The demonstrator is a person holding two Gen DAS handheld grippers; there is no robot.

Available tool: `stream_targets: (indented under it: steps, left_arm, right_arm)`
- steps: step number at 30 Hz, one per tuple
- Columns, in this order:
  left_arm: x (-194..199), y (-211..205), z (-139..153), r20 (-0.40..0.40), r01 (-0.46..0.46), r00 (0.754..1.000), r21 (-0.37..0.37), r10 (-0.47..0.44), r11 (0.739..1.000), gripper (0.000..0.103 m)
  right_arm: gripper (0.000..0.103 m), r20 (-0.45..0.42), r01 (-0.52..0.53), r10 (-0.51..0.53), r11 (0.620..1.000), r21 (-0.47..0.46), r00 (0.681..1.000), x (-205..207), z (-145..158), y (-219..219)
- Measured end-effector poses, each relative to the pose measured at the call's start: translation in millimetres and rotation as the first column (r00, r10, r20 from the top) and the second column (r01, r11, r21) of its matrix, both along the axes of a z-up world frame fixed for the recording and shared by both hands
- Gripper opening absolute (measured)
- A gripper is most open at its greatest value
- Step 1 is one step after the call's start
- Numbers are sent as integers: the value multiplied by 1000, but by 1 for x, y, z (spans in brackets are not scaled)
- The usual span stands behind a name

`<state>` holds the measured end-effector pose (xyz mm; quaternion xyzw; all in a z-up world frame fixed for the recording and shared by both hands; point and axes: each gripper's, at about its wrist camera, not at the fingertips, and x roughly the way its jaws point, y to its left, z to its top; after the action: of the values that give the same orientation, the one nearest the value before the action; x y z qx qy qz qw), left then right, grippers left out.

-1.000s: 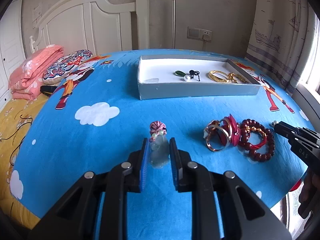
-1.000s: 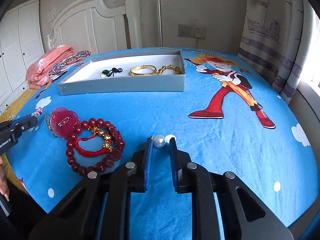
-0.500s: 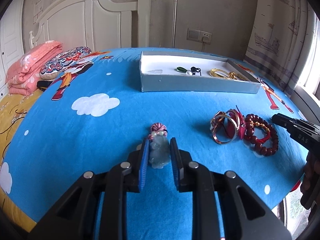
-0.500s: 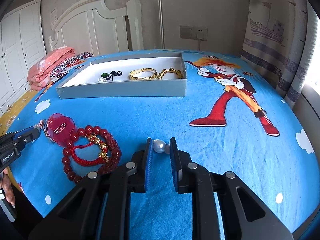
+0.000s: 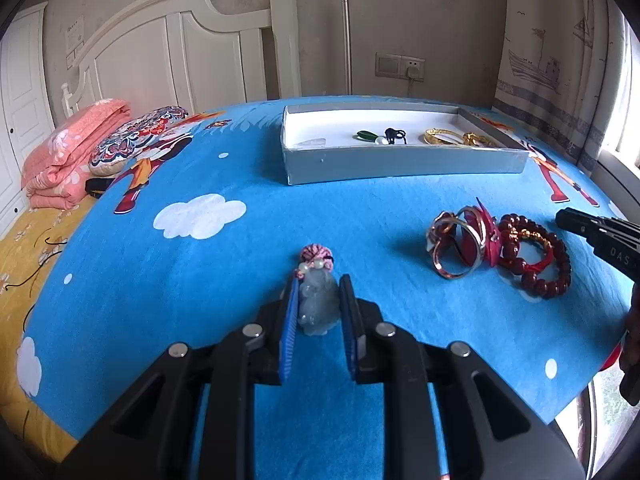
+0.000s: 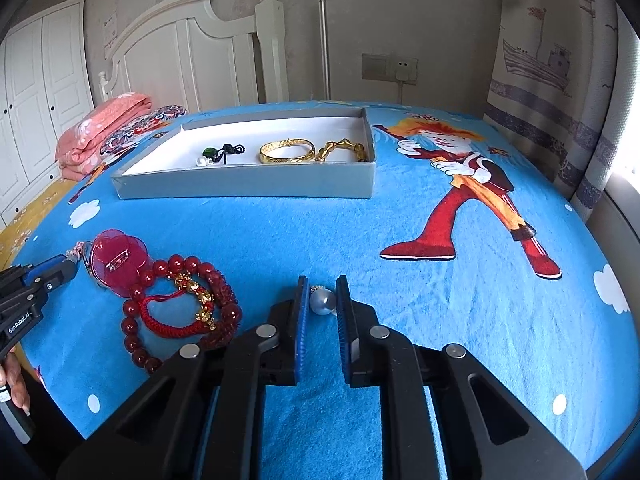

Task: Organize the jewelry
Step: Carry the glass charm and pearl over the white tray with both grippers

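Both pickups look locked in now: the right gripper has just pinched its fingers onto the pearl, the left gripper keeps squeezing the jade pendant, and the tray sits at 12 o'clock.

Pink folded quilt, white headboard

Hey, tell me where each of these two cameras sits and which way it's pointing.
Left wrist: rides the left gripper, looking forward and down over the blue bedspread toward the headboard; its jaws grip a pale jade pendant; the right gripper's tip shows at the right edge.
Right wrist: rides the right gripper, facing the same way; its jaws hold a pearl; the left gripper and some fingers show at left.
Shared: grey tray, red bead bracelets, headboard.
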<state>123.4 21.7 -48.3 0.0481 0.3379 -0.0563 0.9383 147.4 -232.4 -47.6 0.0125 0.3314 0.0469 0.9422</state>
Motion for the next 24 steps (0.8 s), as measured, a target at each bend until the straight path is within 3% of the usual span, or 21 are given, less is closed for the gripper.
stream_targets:
  steps: [14,24]
  left_arm:
    - [-4,-16,27,57,-22,998,-63,26,998,20]
    - [-7,-52,49,95,28,995,-74,-21,997,20]
  right_arm:
    - [14,33,50,-51,999,19,998,-12,13,0]
    - [14,55,5,-7,1000,31,998,-21,31,28]
